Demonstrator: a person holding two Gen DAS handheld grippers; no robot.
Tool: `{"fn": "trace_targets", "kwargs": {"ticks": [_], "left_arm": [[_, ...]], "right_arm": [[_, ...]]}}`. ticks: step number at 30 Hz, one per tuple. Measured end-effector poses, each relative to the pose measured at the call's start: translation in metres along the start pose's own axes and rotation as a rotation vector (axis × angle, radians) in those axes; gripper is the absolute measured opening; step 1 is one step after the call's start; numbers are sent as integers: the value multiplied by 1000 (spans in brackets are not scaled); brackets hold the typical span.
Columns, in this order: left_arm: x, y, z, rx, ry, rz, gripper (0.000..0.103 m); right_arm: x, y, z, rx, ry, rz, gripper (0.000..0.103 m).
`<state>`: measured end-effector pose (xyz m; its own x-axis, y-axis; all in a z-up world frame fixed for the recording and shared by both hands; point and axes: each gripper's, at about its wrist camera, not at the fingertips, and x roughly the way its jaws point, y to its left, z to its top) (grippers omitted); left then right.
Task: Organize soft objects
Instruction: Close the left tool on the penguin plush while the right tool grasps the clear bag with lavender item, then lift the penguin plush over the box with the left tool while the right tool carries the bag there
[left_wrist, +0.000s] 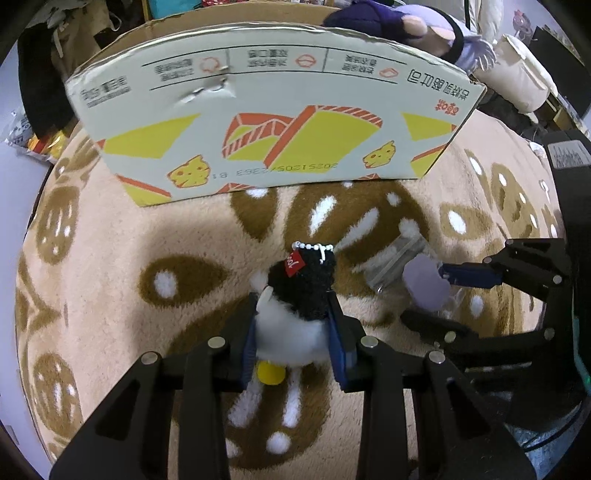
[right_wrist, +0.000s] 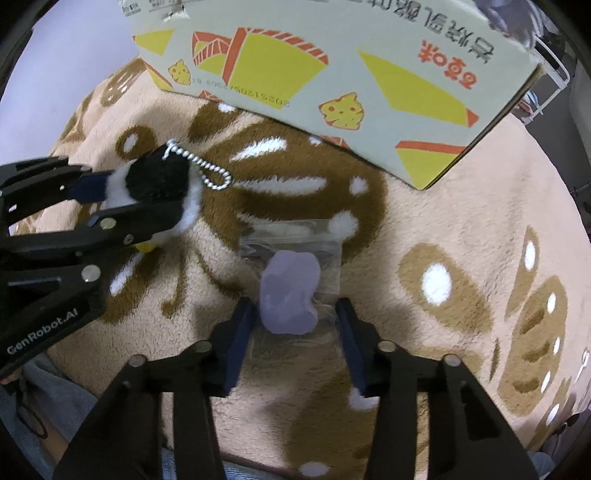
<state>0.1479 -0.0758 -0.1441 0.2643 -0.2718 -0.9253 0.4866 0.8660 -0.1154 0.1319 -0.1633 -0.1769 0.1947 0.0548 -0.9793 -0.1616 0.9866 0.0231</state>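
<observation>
Left tool pinches black-and-white plush penguin keychain; right tool pinches bagged lilac squishy; both near printed cardboard box, unboxed.

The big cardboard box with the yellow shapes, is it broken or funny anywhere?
Yes. The white cardboard box with yellow and orange shapes has a small torn, dented spot near its upper edge, left of the middle in the left wrist view. Its printed writing also reads upside down from here. Otherwise it looks whole.

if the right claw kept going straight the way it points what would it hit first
Most likely the fleece blanket right beneath it. The right claw points steeply down and is already shut on the bagged purple squishy, so nothing else seems to lie ahead, though depth is hard to judge.
</observation>
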Motion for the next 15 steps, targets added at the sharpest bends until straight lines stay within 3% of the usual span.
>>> {"fn": "trace_targets", "kwargs": {"ticks": [6, 15], "left_arm": [[-11, 9, -9, -35, -19, 6, 32], [-34, 19, -21, -70, -56, 37, 32]], "right_arm": [[-10, -6, -4, 1, -37, 11, 46], [-52, -17, -7, 17, -182, 44, 46]]}}
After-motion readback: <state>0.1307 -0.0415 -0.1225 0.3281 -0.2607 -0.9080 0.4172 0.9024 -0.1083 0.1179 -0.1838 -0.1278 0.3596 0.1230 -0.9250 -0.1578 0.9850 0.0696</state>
